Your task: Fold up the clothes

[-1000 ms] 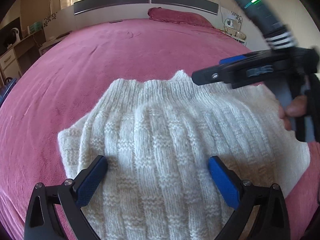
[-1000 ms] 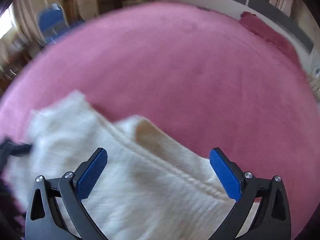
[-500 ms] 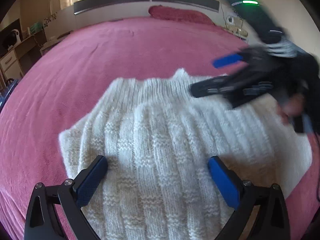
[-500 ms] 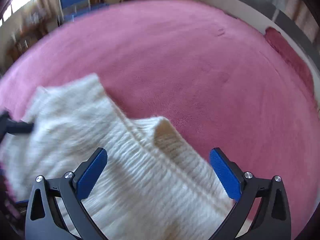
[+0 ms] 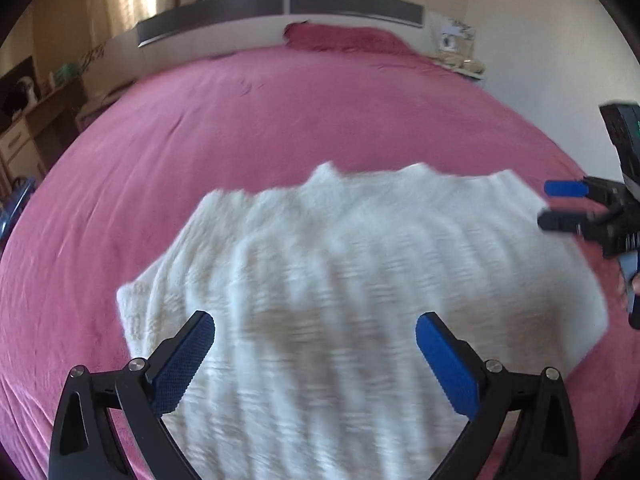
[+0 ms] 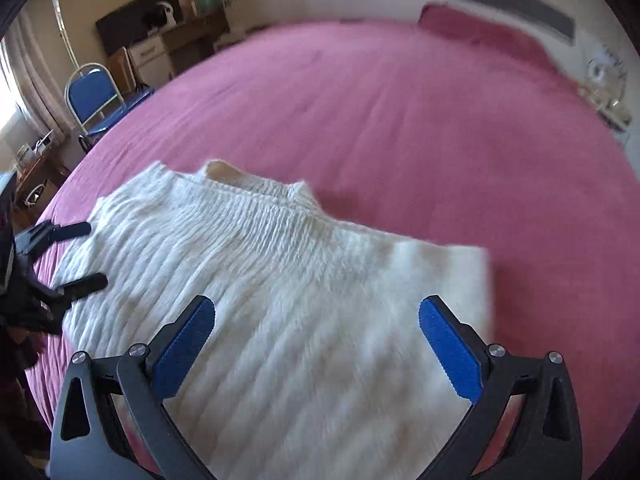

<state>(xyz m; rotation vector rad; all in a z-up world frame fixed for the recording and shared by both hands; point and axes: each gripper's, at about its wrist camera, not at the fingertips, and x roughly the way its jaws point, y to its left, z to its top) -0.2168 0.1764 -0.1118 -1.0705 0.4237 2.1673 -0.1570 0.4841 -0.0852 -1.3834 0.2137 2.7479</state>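
A folded white knit sweater (image 5: 360,280) lies flat on the pink bed (image 5: 280,120). It also shows in the right wrist view (image 6: 300,300). My left gripper (image 5: 316,344) is open and empty, hovering over the sweater's near edge. It shows at the left of the right wrist view (image 6: 82,254), open beside the sweater's left edge. My right gripper (image 6: 316,336) is open and empty above the sweater's right part. It shows at the far right of the left wrist view (image 5: 556,204), off the sweater's right edge.
A pink pillow (image 5: 348,38) lies at the headboard (image 5: 280,10). A blue folding chair (image 6: 94,96) and a desk (image 6: 160,46) stand left of the bed. A bedside stand (image 5: 460,56) with small items is at the far right.
My right gripper has swung off the sweater's top to its right side and pulled back. My left gripper has drawn back a little. The sweater lies still.
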